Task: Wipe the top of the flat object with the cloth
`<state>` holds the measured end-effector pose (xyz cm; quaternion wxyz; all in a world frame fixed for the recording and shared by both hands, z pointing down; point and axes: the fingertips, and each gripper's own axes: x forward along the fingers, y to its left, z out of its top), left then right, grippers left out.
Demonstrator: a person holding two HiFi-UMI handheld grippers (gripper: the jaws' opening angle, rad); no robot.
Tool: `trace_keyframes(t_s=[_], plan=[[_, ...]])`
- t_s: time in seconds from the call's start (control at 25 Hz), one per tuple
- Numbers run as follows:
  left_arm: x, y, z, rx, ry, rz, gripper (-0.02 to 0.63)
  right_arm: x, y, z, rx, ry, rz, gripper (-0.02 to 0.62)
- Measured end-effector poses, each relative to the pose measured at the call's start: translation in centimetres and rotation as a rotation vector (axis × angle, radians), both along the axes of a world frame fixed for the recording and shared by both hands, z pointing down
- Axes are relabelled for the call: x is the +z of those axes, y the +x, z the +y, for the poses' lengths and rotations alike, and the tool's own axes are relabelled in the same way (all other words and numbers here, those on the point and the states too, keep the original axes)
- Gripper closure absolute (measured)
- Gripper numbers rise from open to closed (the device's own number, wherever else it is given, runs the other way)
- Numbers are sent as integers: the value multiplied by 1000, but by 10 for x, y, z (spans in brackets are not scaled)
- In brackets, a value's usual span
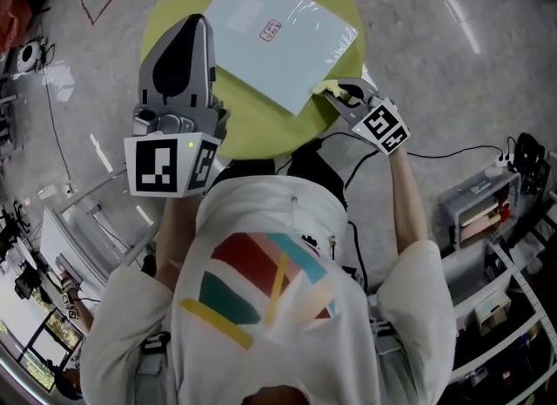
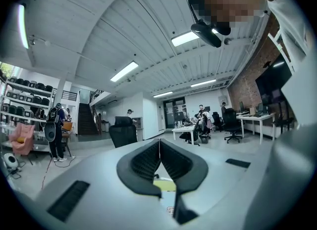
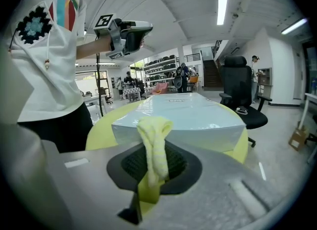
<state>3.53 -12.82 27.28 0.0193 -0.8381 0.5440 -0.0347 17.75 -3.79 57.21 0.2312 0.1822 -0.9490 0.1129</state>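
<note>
A flat pale-blue box wrapped in clear film lies on a round yellow-green table; in the right gripper view the box stretches away just beyond the jaws. My right gripper sits at the box's near corner, shut on a yellow cloth that sticks up between the jaws; the cloth shows as a small yellow tuft in the head view. My left gripper is held up above the table's left side, shut with nothing in it, its jaws pointing up toward the room.
A black cable trails over the floor on the right toward shelving. A black office chair stands beyond the table. Desks, people and a staircase are far off in the room.
</note>
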Motion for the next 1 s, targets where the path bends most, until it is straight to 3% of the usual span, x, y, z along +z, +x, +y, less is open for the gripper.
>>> trace_keyframes(t_s=[0.6, 0.8, 1.0], plan=[[9, -12, -2, -48, -16, -28, 591, 10, 97, -119, 306, 69, 99, 568], [9, -25, 7, -66, -11, -24, 591, 8, 108, -119, 371, 82, 101, 568], [5, -53, 18, -80, 13, 4, 591, -28, 107, -83, 558, 102, 55, 568]])
